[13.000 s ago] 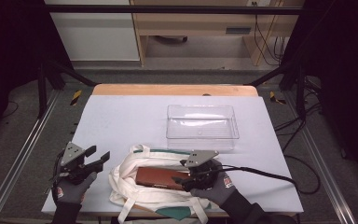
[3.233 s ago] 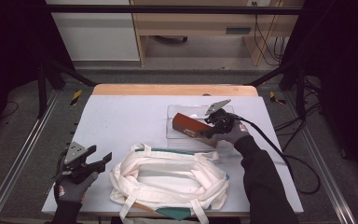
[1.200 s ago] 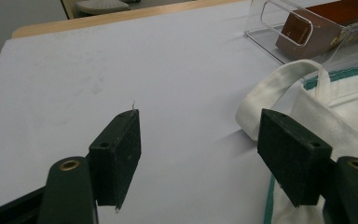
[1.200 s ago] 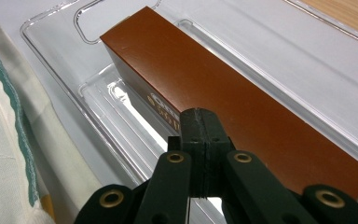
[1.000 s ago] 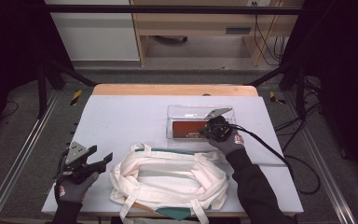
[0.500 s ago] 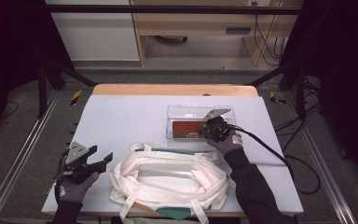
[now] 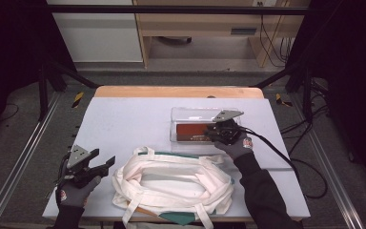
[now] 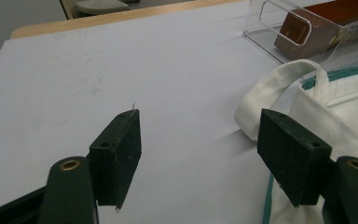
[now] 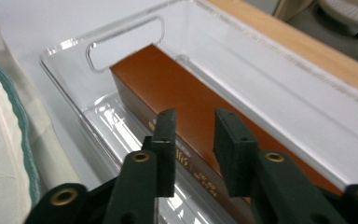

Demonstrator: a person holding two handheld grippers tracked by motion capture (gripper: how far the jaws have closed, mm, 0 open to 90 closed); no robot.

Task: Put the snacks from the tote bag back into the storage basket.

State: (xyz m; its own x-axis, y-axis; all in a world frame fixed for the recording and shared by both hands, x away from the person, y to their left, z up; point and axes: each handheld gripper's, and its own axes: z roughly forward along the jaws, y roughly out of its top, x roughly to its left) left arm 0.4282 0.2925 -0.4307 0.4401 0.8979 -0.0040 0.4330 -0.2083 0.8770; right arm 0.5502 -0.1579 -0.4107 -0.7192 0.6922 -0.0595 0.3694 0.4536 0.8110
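Since the brown box (image 9: 177, 102) now lies flat inside the clear bin (image 7: 186, 114) at the far right of the tabletop (image 7: 124, 119), the transfer appears complete, and the right hand-held gripper (image 9: 193, 140) has just been opening, its jaws parted above the box's near edge with nothing pressed between them. Judged remaining: withdrawing that gripper; the left hand-held gripper (image 8: 200, 149) idles wide apart and empty beside the white tote bag (image 7: 171, 183). Box lettering is unreadable, and the bag's interior cannot be made out.
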